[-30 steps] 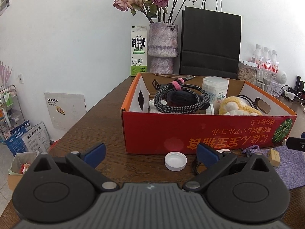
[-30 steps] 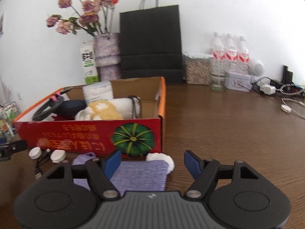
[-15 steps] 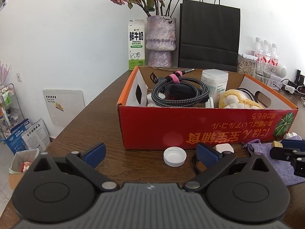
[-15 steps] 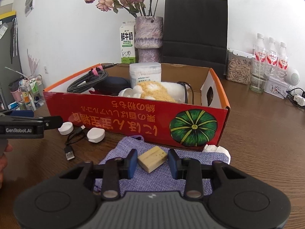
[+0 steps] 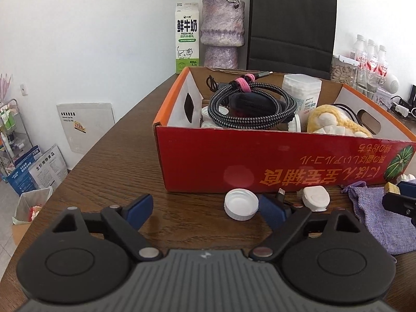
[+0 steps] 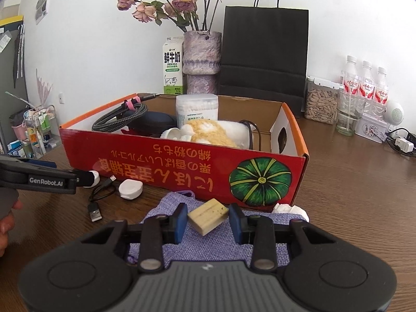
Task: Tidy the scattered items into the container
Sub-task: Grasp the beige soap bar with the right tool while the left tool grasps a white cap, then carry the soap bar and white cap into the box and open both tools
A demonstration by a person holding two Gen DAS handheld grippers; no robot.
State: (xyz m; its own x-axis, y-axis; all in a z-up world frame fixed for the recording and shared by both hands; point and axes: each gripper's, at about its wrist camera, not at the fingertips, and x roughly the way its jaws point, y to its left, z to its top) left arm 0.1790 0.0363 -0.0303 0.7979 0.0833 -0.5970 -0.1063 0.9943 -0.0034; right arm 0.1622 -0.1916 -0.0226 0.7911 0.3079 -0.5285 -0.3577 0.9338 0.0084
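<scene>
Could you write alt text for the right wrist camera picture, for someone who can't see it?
The right tool is shut on a small tan block above a purple cloth pouch, in front of a red cardboard box full of odds and ends. At left, the left tool reaches toward a white cap.

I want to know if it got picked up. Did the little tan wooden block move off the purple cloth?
No. The little tan wooden block lies in the same spot on the purple cloth, before the red cardboard box's pumpkin picture.

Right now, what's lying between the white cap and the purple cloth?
In the right wrist view, a black USB cable and a small white case lie between white cap and purple cloth.
</scene>
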